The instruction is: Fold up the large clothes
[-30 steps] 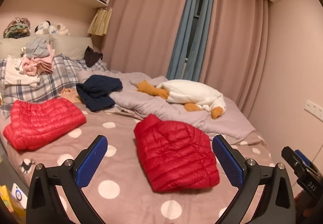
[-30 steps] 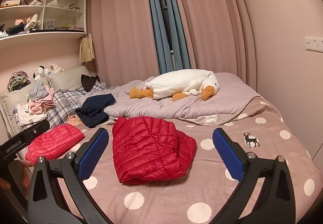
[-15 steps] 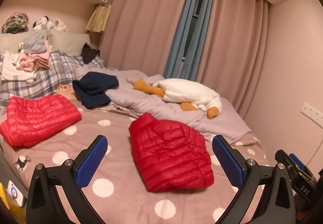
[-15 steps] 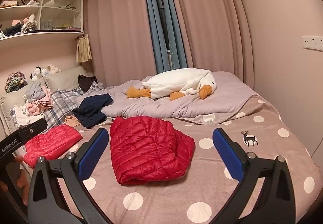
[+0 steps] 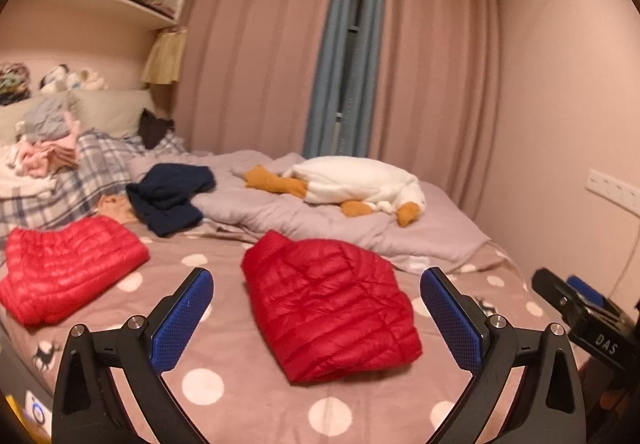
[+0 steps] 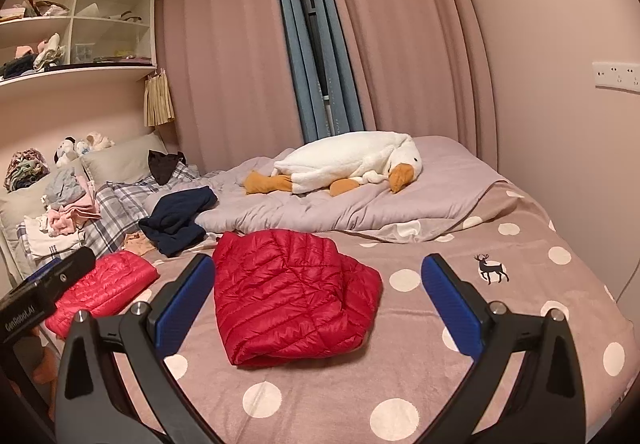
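Observation:
A folded red puffer jacket (image 5: 330, 302) lies on the polka-dot bedspread (image 5: 224, 384) in front of both grippers; it also shows in the right wrist view (image 6: 288, 292). A second folded red puffer jacket (image 5: 64, 264) lies at the left, also in the right wrist view (image 6: 104, 286). My left gripper (image 5: 316, 318) is open and empty, held above the bed short of the middle jacket. My right gripper (image 6: 318, 306) is open and empty, likewise above the bed. A crumpled navy garment (image 5: 170, 195) lies further back.
A white plush goose (image 5: 352, 187) lies on a grey duvet (image 5: 320, 219) at the far side. A pile of clothes (image 5: 44, 147) sits on plaid pillows at the left. Curtains and a wall bound the bed at back and right. Shelves (image 6: 76, 43) hang above.
Both views have shifted slightly; the left gripper has tilted and drifted a little, so the middle jacket sits more centred. Both grippers stay open. The clothes have not moved.

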A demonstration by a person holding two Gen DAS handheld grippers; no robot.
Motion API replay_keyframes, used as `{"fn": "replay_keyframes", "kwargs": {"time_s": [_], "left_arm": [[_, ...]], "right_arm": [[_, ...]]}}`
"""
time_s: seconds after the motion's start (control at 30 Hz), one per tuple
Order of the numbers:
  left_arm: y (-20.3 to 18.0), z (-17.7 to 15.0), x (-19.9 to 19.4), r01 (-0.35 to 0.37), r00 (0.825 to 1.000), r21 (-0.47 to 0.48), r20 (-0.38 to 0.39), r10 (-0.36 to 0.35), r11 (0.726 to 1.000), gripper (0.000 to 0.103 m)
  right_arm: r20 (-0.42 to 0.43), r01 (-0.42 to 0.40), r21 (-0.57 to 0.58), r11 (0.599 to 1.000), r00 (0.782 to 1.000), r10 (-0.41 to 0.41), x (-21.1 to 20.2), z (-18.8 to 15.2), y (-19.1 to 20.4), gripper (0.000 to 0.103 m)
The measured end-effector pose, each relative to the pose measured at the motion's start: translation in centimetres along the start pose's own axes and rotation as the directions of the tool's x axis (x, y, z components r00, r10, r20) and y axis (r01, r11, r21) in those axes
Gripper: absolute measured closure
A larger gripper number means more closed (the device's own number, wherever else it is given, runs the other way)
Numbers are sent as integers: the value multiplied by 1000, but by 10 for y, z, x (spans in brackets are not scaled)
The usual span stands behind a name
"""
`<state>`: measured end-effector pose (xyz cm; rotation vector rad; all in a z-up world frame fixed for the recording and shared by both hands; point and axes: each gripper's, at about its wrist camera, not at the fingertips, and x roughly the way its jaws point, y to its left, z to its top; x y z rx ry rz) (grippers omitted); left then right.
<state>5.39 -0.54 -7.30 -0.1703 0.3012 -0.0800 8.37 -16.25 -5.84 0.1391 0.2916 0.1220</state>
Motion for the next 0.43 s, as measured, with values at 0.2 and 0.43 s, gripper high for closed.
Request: {"fn": "replay_keyframes", "kwargs": {"time_s": [0.2, 0.43], "left_arm": [[-5, 0, 2, 33, 999, 24, 26, -34, 999, 1], [-6, 0, 4, -11, 1000, 18, 2, 11, 1000, 1]], "right_arm": [[-3, 2, 2, 1000, 1000, -2, 0, 0, 0, 0], [-9, 4, 2, 1000, 1000, -4, -1, 0, -1, 0]]}}
